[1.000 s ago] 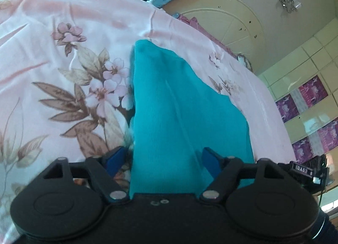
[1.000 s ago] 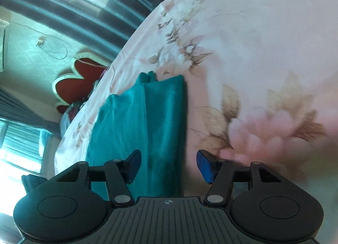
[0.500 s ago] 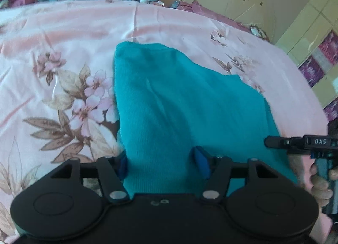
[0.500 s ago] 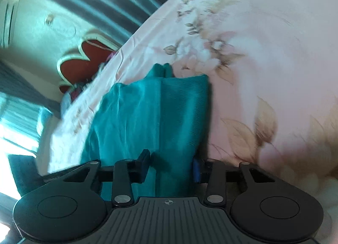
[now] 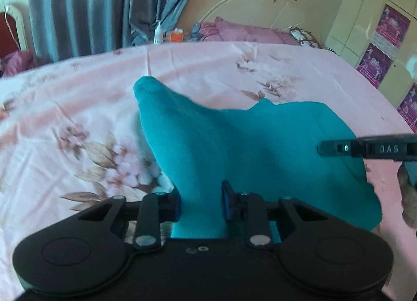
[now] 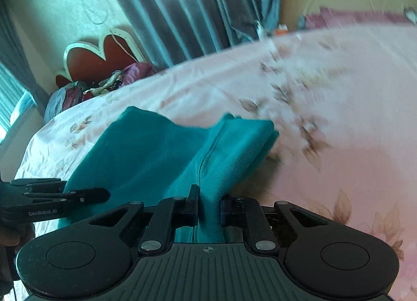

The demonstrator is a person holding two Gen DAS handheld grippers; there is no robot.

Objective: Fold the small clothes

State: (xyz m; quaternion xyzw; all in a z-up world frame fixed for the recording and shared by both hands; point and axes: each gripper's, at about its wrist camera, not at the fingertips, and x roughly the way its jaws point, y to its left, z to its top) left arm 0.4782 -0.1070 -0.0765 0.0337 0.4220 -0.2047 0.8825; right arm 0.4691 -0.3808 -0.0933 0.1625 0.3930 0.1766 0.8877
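Note:
A small teal ribbed garment (image 5: 234,144) lies partly folded on the pink floral bedsheet (image 5: 78,118). My left gripper (image 5: 200,200) is shut on the garment's near left edge, which rises to the jaws. My right gripper (image 6: 209,203) is shut on the garment (image 6: 161,155) near its seam at the near right edge. The cloth lifts toward both grippers; its far end rests on the sheet. Each gripper shows in the other's view: the right (image 5: 370,148) and the left (image 6: 52,198).
The bed's cream headboard (image 5: 250,4) and pink pillows (image 5: 247,31) are at the far end. Blue-grey curtains (image 5: 104,4) hang behind. A red heart-shaped chair back (image 6: 101,58) and a clothes pile stand beyond the bed's left side. Tiled wall (image 5: 378,27) at right.
Both grippers closed from open onto the teal garment's near edge and lifted it. Both cameras tilted up, bringing the headboard and curtains into view.

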